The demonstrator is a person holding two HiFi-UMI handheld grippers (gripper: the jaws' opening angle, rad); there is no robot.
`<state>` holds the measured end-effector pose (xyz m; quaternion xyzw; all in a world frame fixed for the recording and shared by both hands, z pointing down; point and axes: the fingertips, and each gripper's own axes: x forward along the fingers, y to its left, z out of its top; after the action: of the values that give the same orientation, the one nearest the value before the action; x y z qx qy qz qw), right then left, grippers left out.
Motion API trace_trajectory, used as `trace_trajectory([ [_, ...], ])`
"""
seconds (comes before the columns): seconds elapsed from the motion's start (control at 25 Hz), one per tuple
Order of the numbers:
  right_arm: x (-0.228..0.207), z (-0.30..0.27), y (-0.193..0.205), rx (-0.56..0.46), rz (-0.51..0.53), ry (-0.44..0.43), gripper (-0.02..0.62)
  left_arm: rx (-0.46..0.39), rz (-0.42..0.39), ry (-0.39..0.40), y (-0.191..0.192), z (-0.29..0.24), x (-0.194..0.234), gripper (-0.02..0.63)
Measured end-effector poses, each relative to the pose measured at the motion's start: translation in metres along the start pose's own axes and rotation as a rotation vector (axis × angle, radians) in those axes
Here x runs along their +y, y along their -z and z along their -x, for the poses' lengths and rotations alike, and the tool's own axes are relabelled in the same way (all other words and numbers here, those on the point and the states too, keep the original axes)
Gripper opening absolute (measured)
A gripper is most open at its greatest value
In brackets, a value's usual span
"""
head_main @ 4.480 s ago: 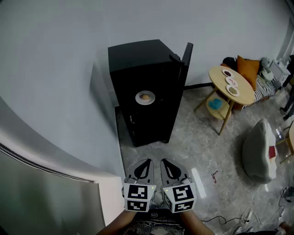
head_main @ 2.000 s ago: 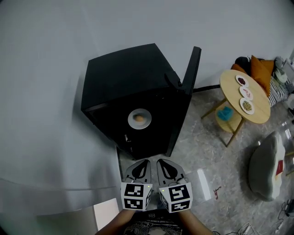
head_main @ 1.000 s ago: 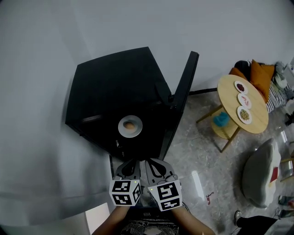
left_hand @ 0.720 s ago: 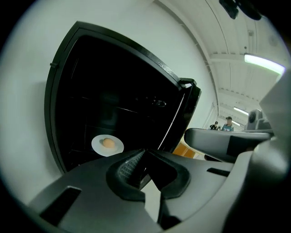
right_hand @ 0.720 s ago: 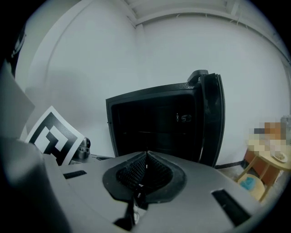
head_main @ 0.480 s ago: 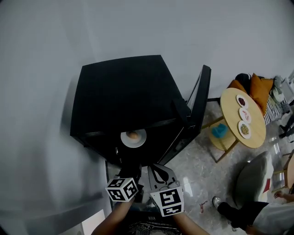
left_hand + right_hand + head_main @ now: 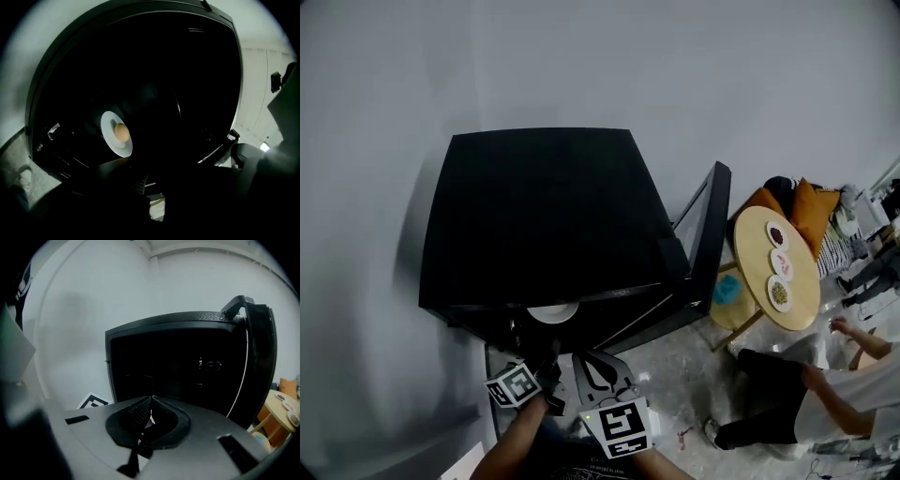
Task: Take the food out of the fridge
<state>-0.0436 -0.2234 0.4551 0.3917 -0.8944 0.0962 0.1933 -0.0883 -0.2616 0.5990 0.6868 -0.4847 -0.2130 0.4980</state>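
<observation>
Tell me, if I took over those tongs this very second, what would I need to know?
Left tongs: shut, empty, pointed into the fridge.
Right tongs: shut, empty, facing the fridge front.
Food: on a white plate inside the fridge.
Done: the door stands open.
Left: open the tongs, grip the plate or the food, and bring it out.

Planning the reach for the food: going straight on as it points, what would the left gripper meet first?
Probably the dark fridge interior, beside the white plate with the round food; in the left gripper view the plate lies left of centre. Depth is unclear.
</observation>
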Motion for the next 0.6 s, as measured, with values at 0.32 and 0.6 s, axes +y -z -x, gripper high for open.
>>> trace_trajectory([
  [0.32,-0.011,-0.026,-0.005,0.014,0.045,0.007,0.021,-0.088,0.150,0.027,-0.011,-0.029,0.050,0.014],
  [0.6,-0.015,-0.035,-0.002,0.044,0.070,0.004,0.021,-0.134,0.236,0.012,-0.011,-0.043,0.077,0.017],
])
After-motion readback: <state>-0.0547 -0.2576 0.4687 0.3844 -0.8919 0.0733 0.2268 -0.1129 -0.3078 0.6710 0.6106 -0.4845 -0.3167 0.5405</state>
